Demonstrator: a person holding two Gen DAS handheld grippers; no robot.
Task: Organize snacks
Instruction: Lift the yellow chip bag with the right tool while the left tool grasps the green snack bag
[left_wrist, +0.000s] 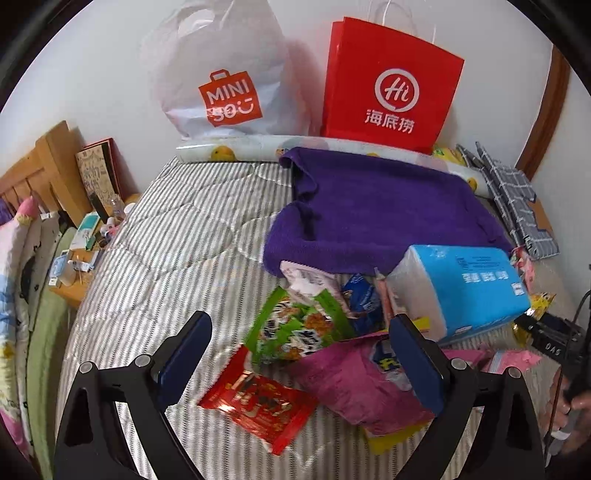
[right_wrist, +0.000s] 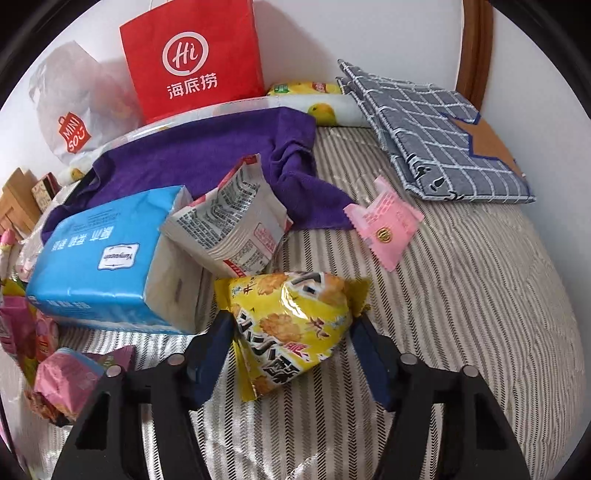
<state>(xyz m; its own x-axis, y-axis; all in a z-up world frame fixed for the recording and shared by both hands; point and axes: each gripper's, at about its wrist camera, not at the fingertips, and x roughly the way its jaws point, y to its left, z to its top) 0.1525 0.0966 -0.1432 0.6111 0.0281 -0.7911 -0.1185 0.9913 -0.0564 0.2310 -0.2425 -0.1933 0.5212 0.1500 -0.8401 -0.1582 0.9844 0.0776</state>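
Observation:
Snack packets lie in a pile on a striped bed. In the left wrist view my left gripper (left_wrist: 299, 354) is open above a red packet (left_wrist: 258, 397), a green packet (left_wrist: 295, 325) and a purple-pink packet (left_wrist: 362, 380). In the right wrist view my right gripper (right_wrist: 291, 332) is shut on a yellow snack packet (right_wrist: 291, 321), which also shows at the right edge of the left wrist view (left_wrist: 541, 302). A white packet (right_wrist: 229, 221) and a small pink packet (right_wrist: 384, 225) lie beyond it.
A blue tissue pack (left_wrist: 461, 288) (right_wrist: 103, 258) sits amid the snacks on a purple towel (left_wrist: 369, 206). A red paper bag (left_wrist: 391, 85) and a white Miniso bag (left_wrist: 221, 74) stand against the wall. A checked grey cloth (right_wrist: 436, 136) lies at the right. A cluttered nightstand (left_wrist: 77, 254) is left.

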